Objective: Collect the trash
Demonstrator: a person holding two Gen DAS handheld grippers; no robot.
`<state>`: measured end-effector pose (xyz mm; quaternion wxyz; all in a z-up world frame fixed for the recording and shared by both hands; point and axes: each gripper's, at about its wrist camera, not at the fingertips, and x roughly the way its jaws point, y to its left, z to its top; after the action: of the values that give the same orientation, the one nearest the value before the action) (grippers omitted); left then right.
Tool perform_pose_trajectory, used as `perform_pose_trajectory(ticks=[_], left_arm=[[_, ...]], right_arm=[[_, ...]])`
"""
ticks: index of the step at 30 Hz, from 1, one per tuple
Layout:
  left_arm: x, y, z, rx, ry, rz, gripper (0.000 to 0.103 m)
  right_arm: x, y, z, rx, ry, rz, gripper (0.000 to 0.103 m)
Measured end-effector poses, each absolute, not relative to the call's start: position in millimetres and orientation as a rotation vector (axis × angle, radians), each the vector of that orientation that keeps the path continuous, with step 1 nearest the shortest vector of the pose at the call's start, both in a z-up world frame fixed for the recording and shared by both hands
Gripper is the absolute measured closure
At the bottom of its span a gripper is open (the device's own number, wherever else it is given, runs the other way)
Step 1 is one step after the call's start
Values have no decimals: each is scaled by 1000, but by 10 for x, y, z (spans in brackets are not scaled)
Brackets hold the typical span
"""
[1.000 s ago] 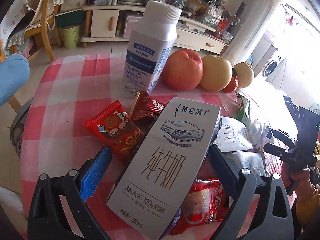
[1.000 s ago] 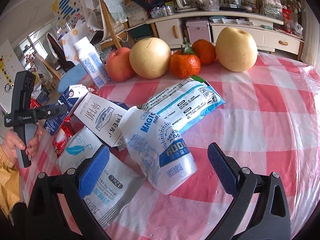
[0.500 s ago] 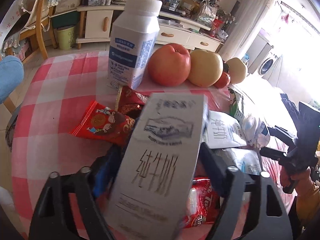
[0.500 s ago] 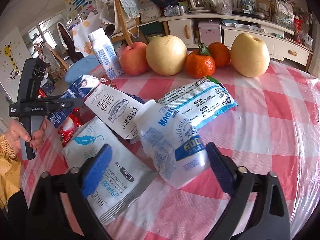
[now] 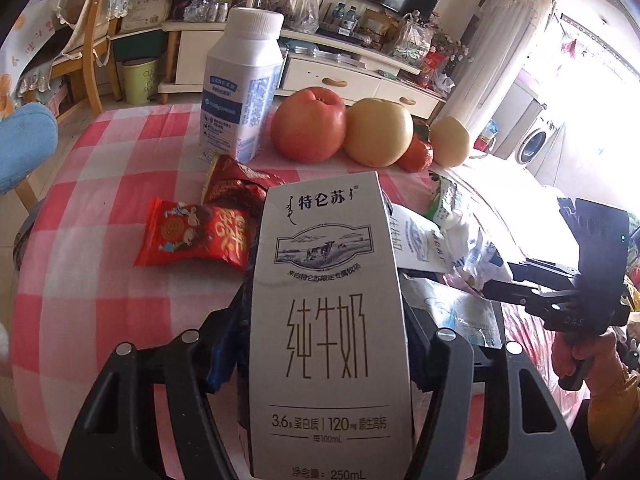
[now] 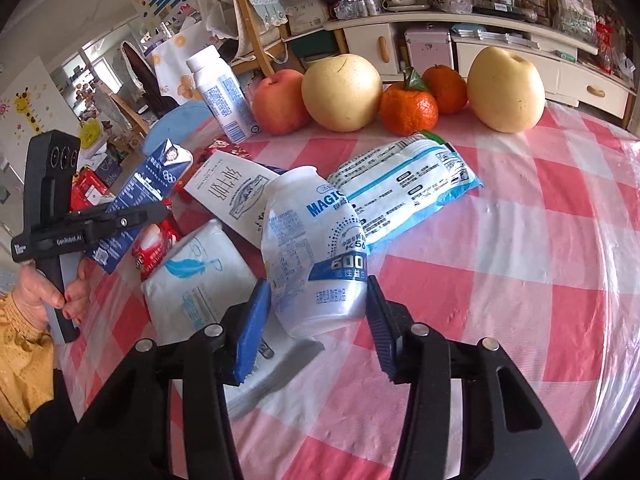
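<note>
- Milk carton (image 5: 326, 320), grey, printed face up: it fills the lower centre of the left wrist view, long axis running straight away from the left gripper (image 5: 326, 344) toward the fruit. The jaws have just been closing and now clamp its two long sides, near its lower half.
- In the right wrist view the same carton shows blue-sided at left of frame, tilted up off the checked tablecloth (image 6: 520, 280); judged lifted clear.
- Crumpled plastic bottle (image 6: 316, 252), white with blue print: centre of the right wrist view, neck pointing to the upper frame, base toward the right gripper (image 6: 316, 316). The jaws have just been closing; both pads meet the bottle's lower flanks, so I read it as gripped, lightly.
- Each hand has its own item; neither needs to cross over.
- Loose trash left on the cloth: second flattened carton (image 6: 236, 196) and long white-and-blue wrapper (image 6: 404, 192) above the bottle, feather-print tissue pack (image 6: 196, 276) at its left and partly under it, red snack packets (image 5: 196, 236) at left of the left wrist view.
- Not trash, judged: upright white bottle (image 5: 240, 92) and row of fruit (image 5: 340, 132) in the upper frame.
- Containers: no bin or bag on the table. A pale green bin (image 5: 138, 80) stands on the floor at upper left of the left wrist view; contents not visible.
</note>
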<state>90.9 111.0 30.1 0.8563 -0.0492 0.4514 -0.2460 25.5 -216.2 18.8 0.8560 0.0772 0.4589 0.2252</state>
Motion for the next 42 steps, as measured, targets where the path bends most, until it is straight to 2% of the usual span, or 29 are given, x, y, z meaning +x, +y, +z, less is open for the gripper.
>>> perform_pose_trajectory(ticks=[2, 4, 6, 13, 15, 17, 19, 39, 42], left_arm=[[826, 1086, 293, -113, 949, -519, 37], [752, 1064, 282, -118, 949, -519, 37], [664, 1027, 272, -127, 950, -515, 37], [389, 962, 263, -147, 938, -473, 37], [324, 988, 253, -176, 934, -455, 37], [246, 1003, 248, -202, 921, -432, 37], [160, 1016, 245, -223, 906, -417, 37], [-238, 1414, 310, -344, 781, -321, 37], [-253, 1446, 319, -333, 774, -312, 37]], right_arm=[[263, -2139, 189, 155, 961, 465, 46], [267, -2110, 183, 144, 956, 460, 33], [270, -2071, 180, 126, 949, 454, 29], [272, -1977, 162, 82, 916, 428, 29], [275, -1959, 150, 74, 918, 421, 31], [270, -1944, 155, 64, 917, 420, 38], [270, -1929, 149, 56, 923, 419, 50], [-60, -1859, 321, -24, 829, 361, 54], [-138, -1834, 365, -38, 813, 351, 57]])
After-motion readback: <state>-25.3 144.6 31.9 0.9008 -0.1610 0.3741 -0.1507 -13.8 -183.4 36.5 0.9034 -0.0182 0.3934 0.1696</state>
